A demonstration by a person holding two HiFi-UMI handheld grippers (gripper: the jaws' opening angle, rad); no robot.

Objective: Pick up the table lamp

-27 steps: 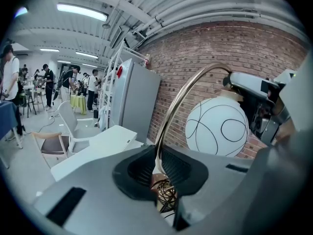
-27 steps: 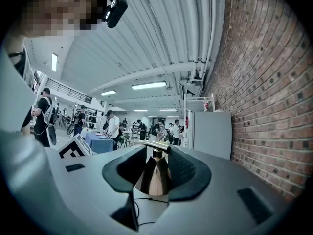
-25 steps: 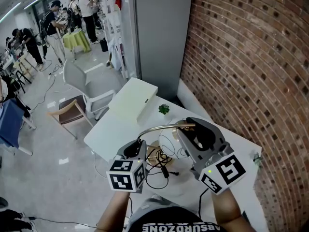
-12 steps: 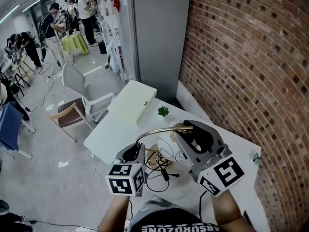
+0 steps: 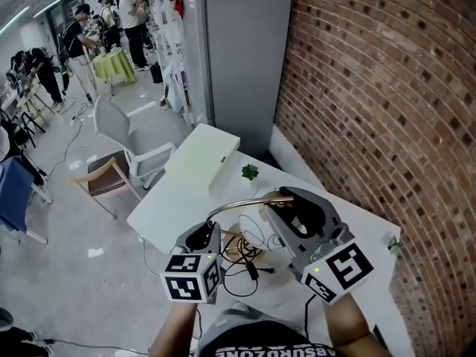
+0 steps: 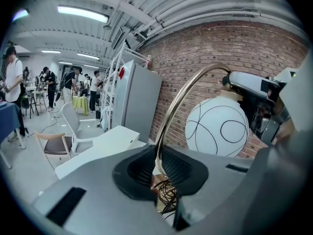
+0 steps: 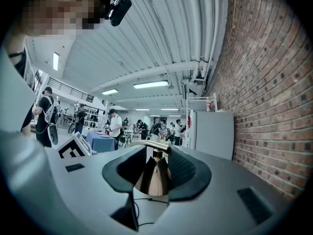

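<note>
Looking down in the head view, the table lamp [image 5: 245, 202] stands over the near end of the white bench [image 5: 167, 203], just above a tangle of black cables [image 5: 249, 262]. The left tool [image 5: 204, 233] meets the foot of its curved brass stem and the right tool [image 5: 294, 208] meets the stem's top end. A small green plant [image 5: 250, 172] and a white box [image 5: 204, 155] lie farther along the bench, beside the brick wall [image 5: 372, 88].

In the left gripper view, the left tool [image 6: 159, 168] is clamped on the brass stem [image 6: 173, 111], with the white globe shade [image 6: 216, 127] hanging at the right.

In the right gripper view, the right tool [image 7: 155, 173] is closed on the lamp's brass cone cap [image 7: 154, 177]. Whether the lamp's base rests on the bench cannot be told.
</note>
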